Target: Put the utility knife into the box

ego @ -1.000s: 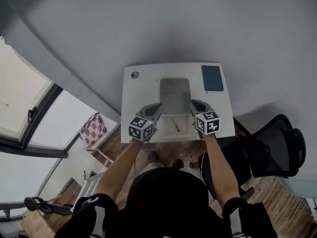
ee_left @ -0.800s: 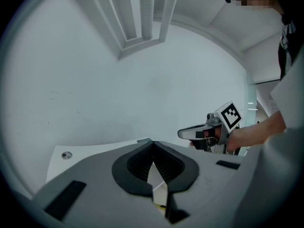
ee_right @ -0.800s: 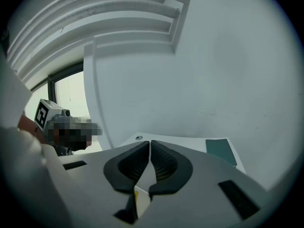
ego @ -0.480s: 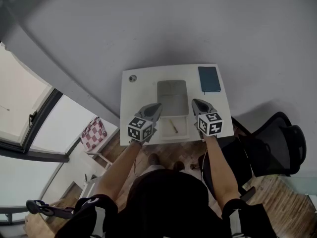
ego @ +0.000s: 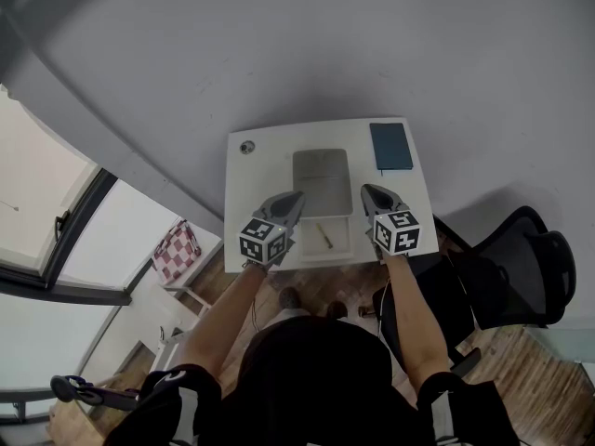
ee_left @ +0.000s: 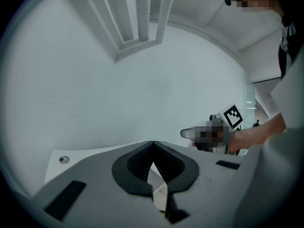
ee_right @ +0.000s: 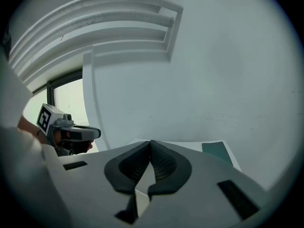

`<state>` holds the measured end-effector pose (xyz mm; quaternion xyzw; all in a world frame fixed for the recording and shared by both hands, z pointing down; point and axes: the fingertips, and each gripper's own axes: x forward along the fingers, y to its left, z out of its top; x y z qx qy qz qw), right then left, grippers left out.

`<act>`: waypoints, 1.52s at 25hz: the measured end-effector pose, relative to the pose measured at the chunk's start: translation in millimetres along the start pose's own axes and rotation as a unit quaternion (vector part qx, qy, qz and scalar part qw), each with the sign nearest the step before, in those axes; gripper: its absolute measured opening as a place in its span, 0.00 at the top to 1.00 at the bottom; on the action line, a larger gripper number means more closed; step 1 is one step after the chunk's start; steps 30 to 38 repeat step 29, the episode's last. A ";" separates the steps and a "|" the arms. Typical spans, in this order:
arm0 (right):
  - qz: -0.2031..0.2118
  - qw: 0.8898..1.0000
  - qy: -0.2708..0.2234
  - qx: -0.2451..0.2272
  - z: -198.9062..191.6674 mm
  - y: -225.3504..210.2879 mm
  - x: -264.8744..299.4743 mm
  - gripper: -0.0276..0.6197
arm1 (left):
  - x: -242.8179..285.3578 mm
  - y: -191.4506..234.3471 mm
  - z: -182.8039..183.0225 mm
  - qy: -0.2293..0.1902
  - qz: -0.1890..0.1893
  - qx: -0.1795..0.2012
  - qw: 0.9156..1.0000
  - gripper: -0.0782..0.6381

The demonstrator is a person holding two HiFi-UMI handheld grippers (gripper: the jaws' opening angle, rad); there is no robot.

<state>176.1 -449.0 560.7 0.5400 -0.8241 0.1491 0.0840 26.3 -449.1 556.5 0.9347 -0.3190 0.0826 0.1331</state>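
A slim yellowish utility knife (ego: 324, 235) lies slanted in a shallow white tray-like part (ego: 342, 247) near the table's front edge. Right behind it lies a flat grey box (ego: 322, 169). My left gripper (ego: 296, 199) is just left of the knife, my right gripper (ego: 367, 192) just right of it, both above the table. In the left gripper view the left gripper (ee_left: 152, 144) has its jaws touching, with nothing between them. In the right gripper view the right gripper (ee_right: 150, 142) is shut and empty too. The knife does not show in either gripper view.
The white table (ego: 251, 193) stands against a pale wall. A dark teal notebook (ego: 390, 146) lies at its back right corner and a round grommet (ego: 246, 146) at the back left. A black office chair (ego: 525, 268) is on the right, a checked cushion (ego: 174, 248) on the left.
The head view has shifted slightly. Both grippers stay shut at either side of the knife, and the knife has not moved.
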 end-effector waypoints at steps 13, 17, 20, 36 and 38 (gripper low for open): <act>0.007 1.000 0.009 -0.004 -4.9 1.1 2.3 0.94 | 2.2 -0.5 -0.1 -0.002 0.002 -0.002 1.000 0.85; 0.008 1.000 0.011 -0.006 -6.3 2.0 3.5 0.94 | 1.3 1.0 0.0 -0.004 0.004 -0.004 1.000 0.85; 0.009 1.000 0.014 -0.008 -7.0 3.8 4.1 0.94 | -0.3 2.1 -0.1 -0.004 0.005 -0.005 1.000 0.86; 0.010 1.000 0.020 -0.012 -6.6 3.5 3.4 0.94 | -0.7 1.5 -1.4 0.000 0.006 -0.007 1.000 0.86; 0.010 1.000 0.020 -0.012 -6.6 3.5 3.4 0.94 | -0.7 1.5 -1.4 0.000 0.006 -0.007 1.000 0.86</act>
